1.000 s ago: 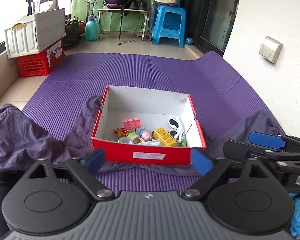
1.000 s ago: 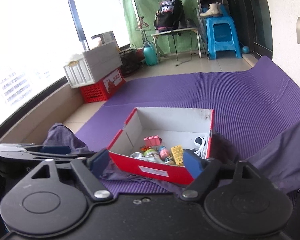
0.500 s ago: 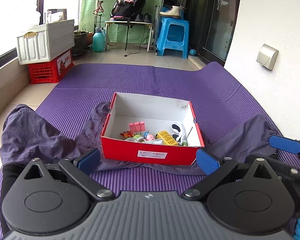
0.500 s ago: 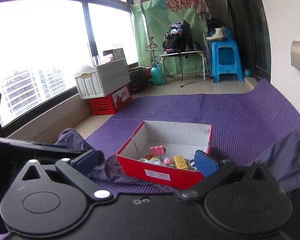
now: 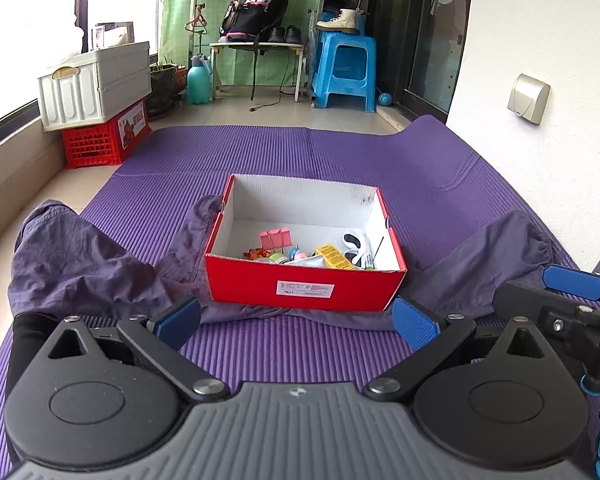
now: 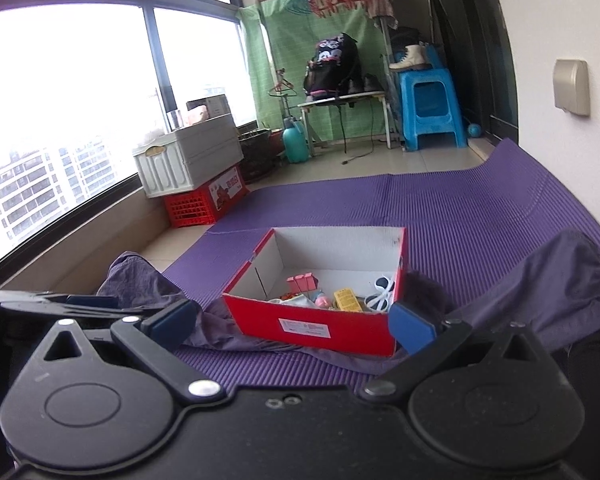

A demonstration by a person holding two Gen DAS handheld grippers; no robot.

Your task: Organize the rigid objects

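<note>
At the far left, a white ribbed plastic bin sits on a red lattice crate against the low window ledge. Nearer, a crumpled dull-purple cloth lies in soft folds on the ribbed purple foam mat, and runs under the box to show again on its right side.

The left gripper stands wide, its blue pads apart with nothing between them; bare mat shows in the gap. It hangs short of the box, not touching it.

In the middle of the mat stands the red cardboard box, open-topped, with white inner walls and a white label on its near face. Its left wall has a slit at the corner. The small hard things lie heaped along the near side of its floor: pink binder clips, a round pink-and-blue piece, a yellow printed packet, and white-framed sunglasses against the right wall. The back half of the floor is bare white card.

The right gripper is also spread wide and grips nothing, the box's near face showing between its pads. The mat beyond the box lies open as far as the tiled floor, with a blue plastic stool further back.
</note>
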